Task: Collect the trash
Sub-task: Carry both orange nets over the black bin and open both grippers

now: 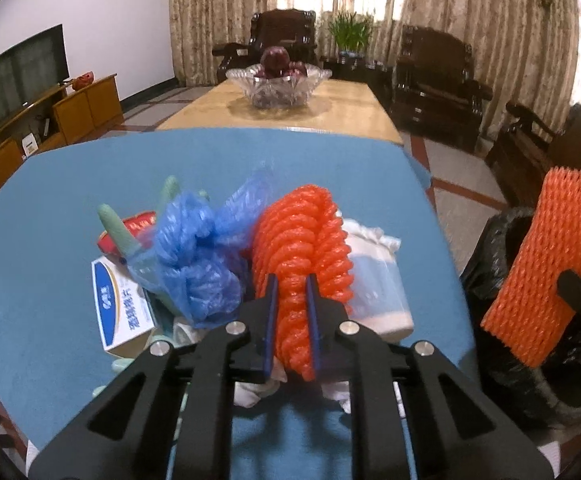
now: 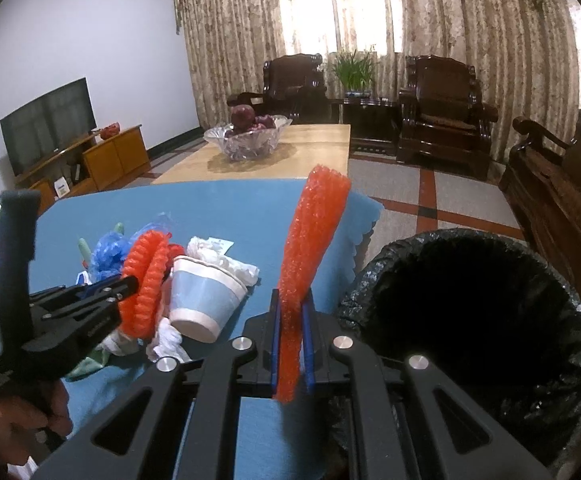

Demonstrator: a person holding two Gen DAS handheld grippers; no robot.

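My left gripper (image 1: 292, 286) is shut on an orange foam fruit net (image 1: 302, 240) over the trash pile on the blue cloth (image 1: 50, 200); it also shows in the right wrist view (image 2: 130, 282). My right gripper (image 2: 290, 300) is shut on a second orange foam net (image 2: 314, 232), held upright beside the black-lined trash bin (image 2: 470, 308). That net (image 1: 546, 260) and bin (image 1: 502, 236) show in the left wrist view. The pile holds a blue plastic bag (image 1: 194, 256), a white-and-blue box (image 1: 118, 300), a paper cup (image 2: 206, 300) and crumpled tissues (image 2: 218, 256).
A glass fruit bowl (image 1: 276, 84) stands on the wooden table beyond the cloth. Dark wooden armchairs (image 2: 446, 112) line the far wall and right side. A TV (image 2: 46, 124) on a cabinet is at the left.
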